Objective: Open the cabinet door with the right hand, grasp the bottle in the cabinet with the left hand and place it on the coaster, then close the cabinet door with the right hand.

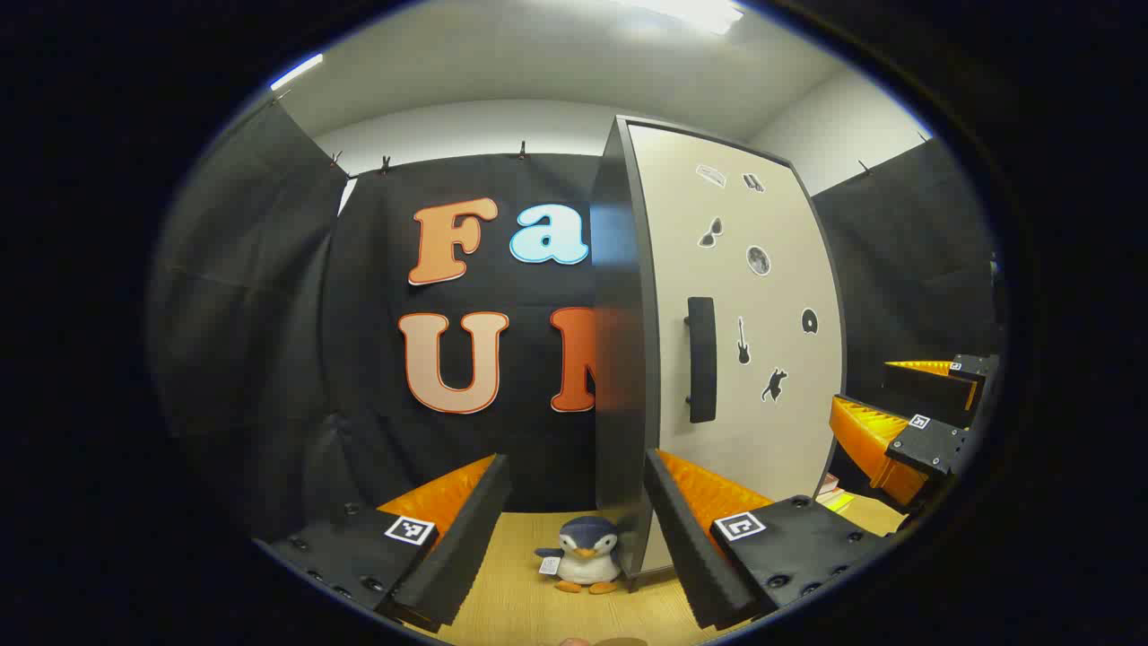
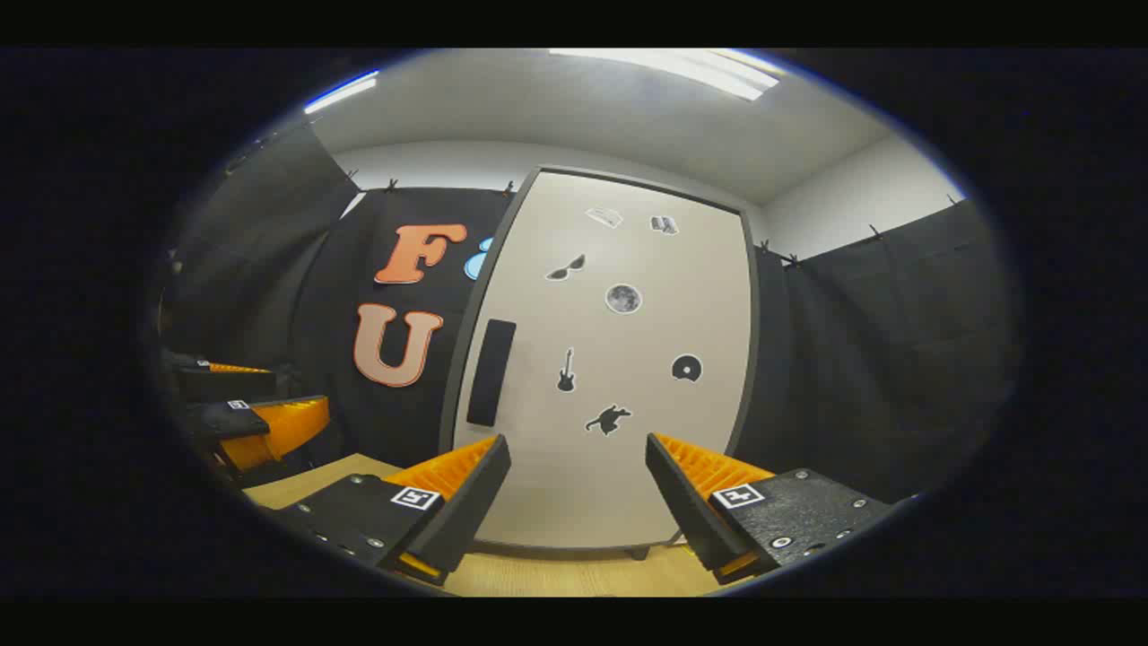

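Left gripper (image 1: 576, 502): held level above the wooden tabletop (image 1: 520, 601), fingers spread wide with nothing between them. Directly ahead and slightly below sits a plush penguin (image 1: 585, 556), framed in the gap between the fingers and touching neither. The cabinet (image 1: 717, 341) stands ahead and to the right, seen at an angle, its dark side panel nearest.

Right gripper (image 2: 578, 502): also level, facing the cabinet door (image 2: 619, 359) nearly square on, fingers apart and empty, short of the door. The door is closed; its dark vertical handle (image 2: 491, 372) lies ahead and left of the left finger.

In the left gripper view the right gripper appears far right; in the right gripper view the left gripper appears far left.

Markings: the door carries stickers (image 2: 623, 298) in picture form (sunglasses, moon, guitar, disc, animal); no legible writing. The bottle is hidden from sight.
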The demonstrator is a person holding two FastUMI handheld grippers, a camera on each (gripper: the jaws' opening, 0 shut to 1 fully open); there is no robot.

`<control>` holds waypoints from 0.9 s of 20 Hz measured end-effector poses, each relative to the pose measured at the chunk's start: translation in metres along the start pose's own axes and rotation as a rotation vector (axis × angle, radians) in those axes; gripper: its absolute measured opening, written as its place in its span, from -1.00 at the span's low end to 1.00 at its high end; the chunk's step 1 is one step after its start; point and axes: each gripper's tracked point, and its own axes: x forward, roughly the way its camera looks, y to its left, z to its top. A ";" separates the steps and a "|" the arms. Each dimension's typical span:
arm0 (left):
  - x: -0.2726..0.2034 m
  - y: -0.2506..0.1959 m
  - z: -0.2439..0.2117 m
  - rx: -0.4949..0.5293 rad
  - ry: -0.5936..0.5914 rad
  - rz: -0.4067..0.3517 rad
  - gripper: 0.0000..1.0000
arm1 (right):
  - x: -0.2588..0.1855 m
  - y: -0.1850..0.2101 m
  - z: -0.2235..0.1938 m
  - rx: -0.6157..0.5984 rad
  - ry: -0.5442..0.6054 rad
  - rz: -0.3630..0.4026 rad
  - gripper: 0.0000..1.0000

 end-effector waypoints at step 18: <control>0.006 0.014 -0.006 0.006 -0.005 0.059 0.94 | 0.037 0.032 -0.011 0.097 0.079 0.100 0.89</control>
